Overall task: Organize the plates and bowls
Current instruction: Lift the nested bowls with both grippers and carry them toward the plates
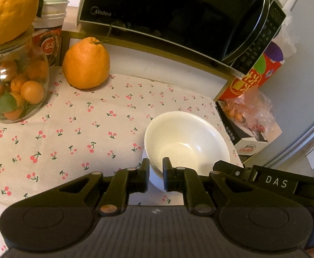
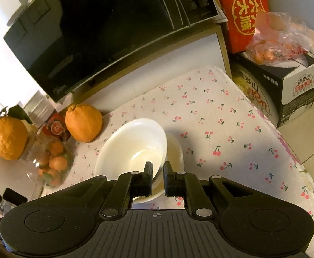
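Both tools clamp the same white bowl (image 1: 187, 142) by its near rim, from two sides. In the left wrist view the left tool (image 1: 156, 167) has one finger outside the wall and the other inside the basin, drawn close on the rim; part of the right tool's black body, marked DAS, shows at the right edge of that view. In the right wrist view the right tool (image 2: 158, 171) pinches the rim the same way, one finger inside and one outside, and the bowl is tilted toward the left. Just beneath and to the right of it a second white dish (image 2: 175, 150) peeks out, touching or nearly touching the bowl; whether it is a plate or another bowl cannot be told. Both sit on the worktop (image 1: 70, 142), which is covered with a cherry-print cloth. A large orange (image 1: 85, 63) rests further back on the cloth, a glass jar (image 1: 17, 86) of small oranges stands at the left with another big orange on its lid, and a black microwave (image 1: 178, 13) stands on a raised shelf behind. A red carton (image 2: 245, 13) and a bag of fruit lie off the right end.
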Demonstrator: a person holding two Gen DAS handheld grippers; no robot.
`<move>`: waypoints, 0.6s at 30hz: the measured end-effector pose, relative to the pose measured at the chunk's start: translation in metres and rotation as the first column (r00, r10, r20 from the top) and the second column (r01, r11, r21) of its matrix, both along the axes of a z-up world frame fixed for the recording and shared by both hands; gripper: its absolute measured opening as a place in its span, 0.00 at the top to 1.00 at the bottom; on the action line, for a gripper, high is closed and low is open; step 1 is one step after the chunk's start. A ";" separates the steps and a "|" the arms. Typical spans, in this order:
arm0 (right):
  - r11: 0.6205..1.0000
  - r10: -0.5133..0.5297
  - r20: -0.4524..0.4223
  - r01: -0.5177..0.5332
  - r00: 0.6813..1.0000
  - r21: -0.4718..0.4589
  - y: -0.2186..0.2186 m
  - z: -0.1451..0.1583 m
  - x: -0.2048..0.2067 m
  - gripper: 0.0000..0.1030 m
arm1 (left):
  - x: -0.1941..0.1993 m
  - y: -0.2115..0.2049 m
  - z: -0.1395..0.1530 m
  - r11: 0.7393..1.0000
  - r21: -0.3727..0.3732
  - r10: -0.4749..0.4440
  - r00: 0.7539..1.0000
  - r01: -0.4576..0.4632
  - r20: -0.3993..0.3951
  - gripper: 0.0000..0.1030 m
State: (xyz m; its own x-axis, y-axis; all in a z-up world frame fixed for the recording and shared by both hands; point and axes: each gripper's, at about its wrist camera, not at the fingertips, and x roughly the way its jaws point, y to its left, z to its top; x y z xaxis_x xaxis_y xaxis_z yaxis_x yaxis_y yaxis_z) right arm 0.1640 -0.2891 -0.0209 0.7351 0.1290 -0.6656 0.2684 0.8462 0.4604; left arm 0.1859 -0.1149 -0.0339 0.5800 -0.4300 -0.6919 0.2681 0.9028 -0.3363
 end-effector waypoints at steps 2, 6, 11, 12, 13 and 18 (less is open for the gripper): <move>1.000 0.002 -0.006 -0.002 1.000 -0.011 0.002 -0.002 0.001 0.88 | 0.000 -0.001 -0.001 1.000 0.011 -0.003 1.000 0.003 0.004 0.89; 0.999 0.007 -0.013 -0.008 1.000 -0.032 0.005 -0.004 0.003 0.87 | 0.000 -0.003 -0.001 0.999 0.030 -0.013 1.000 0.012 0.017 0.89; 0.999 0.010 -0.018 -0.010 1.000 -0.038 0.005 -0.006 0.003 0.87 | 0.001 -0.004 -0.002 0.999 0.042 -0.020 1.000 0.019 0.024 0.89; 0.999 0.009 -0.019 -0.010 1.000 -0.038 0.005 -0.006 0.003 0.87 | 0.001 -0.004 -0.002 0.999 0.043 -0.021 1.000 0.020 0.022 0.89; 0.999 0.009 -0.019 -0.010 1.000 -0.040 0.005 -0.006 0.003 0.87 | 0.001 -0.004 -0.002 0.999 0.047 -0.018 1.000 0.017 0.024 0.89; 0.998 0.003 -0.034 -0.005 0.999 -0.055 0.005 -0.009 0.004 0.82 | 0.001 -0.002 -0.004 0.998 0.056 -0.001 0.999 0.000 0.034 0.75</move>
